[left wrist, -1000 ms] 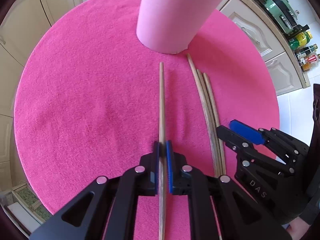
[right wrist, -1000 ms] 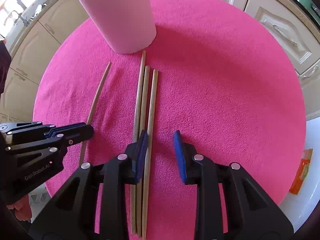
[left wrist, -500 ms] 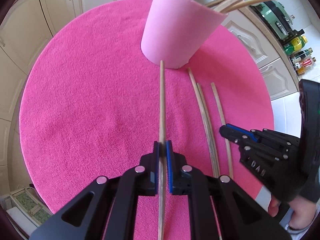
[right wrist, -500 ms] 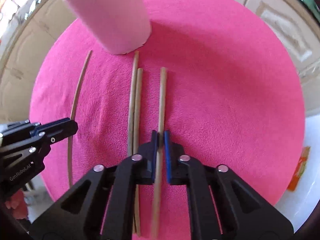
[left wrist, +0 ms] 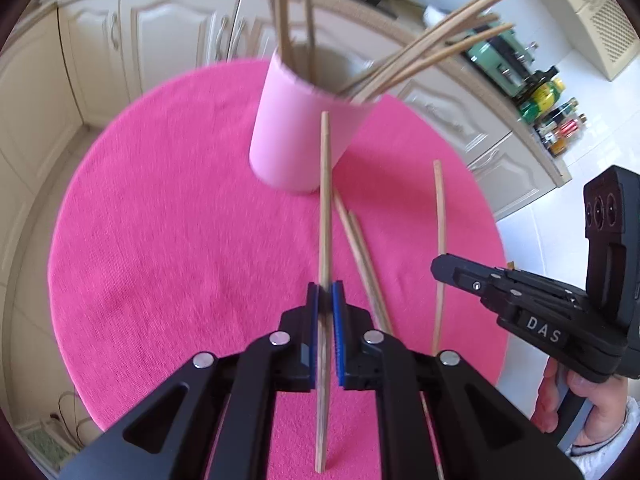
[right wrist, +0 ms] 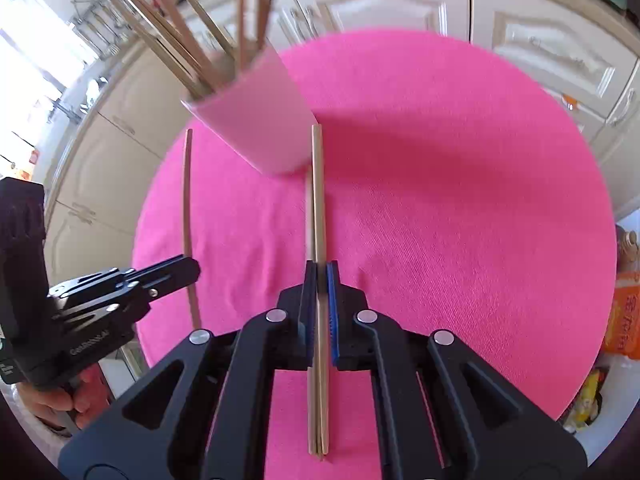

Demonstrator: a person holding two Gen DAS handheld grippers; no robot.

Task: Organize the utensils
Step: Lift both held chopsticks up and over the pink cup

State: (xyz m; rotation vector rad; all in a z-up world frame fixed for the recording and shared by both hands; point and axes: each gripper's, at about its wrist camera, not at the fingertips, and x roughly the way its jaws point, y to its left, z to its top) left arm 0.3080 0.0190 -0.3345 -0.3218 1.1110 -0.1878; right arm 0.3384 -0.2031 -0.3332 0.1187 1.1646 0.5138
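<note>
left gripper point(left wrist: 325, 300) clamped on one wooden stick point(left wrist: 325, 200), lifted above the pink mat point(left wrist: 160, 240); right gripper point(right wrist: 320, 280) clamped on another stick point(right wrist: 317, 200). two loose sticks point(left wrist: 360, 248) lie below the pink cup point(left wrist: 296, 136), which holds more.

Inspector A: What has been altered since the earlier frames?

Inspector B: Both chopsticks have been lifted off the table. The left gripper point(left wrist: 325, 300) chopstick point(left wrist: 325, 200) is now raised toward the pink cup point(left wrist: 300, 136); the right gripper point(right wrist: 320, 280), previously open, has been closed on its chopstick point(right wrist: 317, 200).
</note>
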